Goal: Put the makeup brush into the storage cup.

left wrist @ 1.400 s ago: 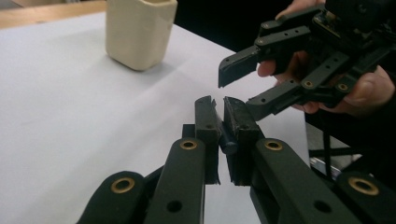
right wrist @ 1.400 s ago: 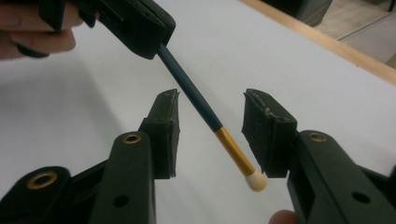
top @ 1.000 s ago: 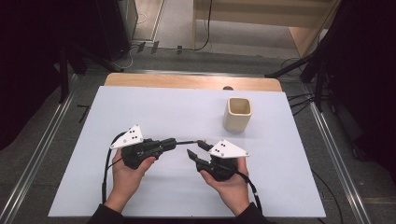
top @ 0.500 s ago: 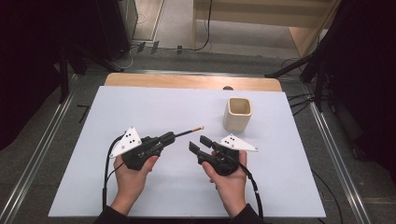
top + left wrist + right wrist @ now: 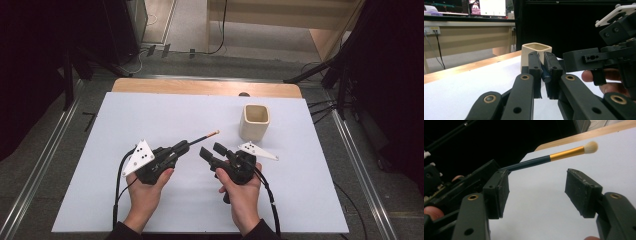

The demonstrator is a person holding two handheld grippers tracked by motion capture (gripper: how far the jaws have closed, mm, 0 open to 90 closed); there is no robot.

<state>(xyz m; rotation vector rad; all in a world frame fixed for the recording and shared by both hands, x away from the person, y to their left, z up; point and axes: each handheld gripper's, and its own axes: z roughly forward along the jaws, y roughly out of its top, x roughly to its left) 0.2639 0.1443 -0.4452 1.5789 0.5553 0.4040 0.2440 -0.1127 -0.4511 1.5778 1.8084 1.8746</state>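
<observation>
A makeup brush (image 5: 204, 137) with a dark handle, gold ferrule and pale bristles sticks out of my left gripper (image 5: 182, 146), which is shut on its handle; the tip points toward the far right. In the left gripper view the handle's end (image 5: 546, 75) sits pinched between the pads of that gripper (image 5: 542, 67). My right gripper (image 5: 210, 149) is just right of the brush, and its jaws have just been opening. In the right gripper view that gripper (image 5: 536, 192) is open with nothing between its pads, and the brush (image 5: 564, 153) passes above them.
A beige square cup (image 5: 255, 121) stands upright at the back right of the white table (image 5: 150, 110), just beyond the right gripper, and shows as the cup (image 5: 529, 50) behind the left jaws. A wooden strip edges the table's far side.
The right gripper's jaws have spread and drawn off the brush. The left gripper has swung the brush so its tip now points toward the far right.
</observation>
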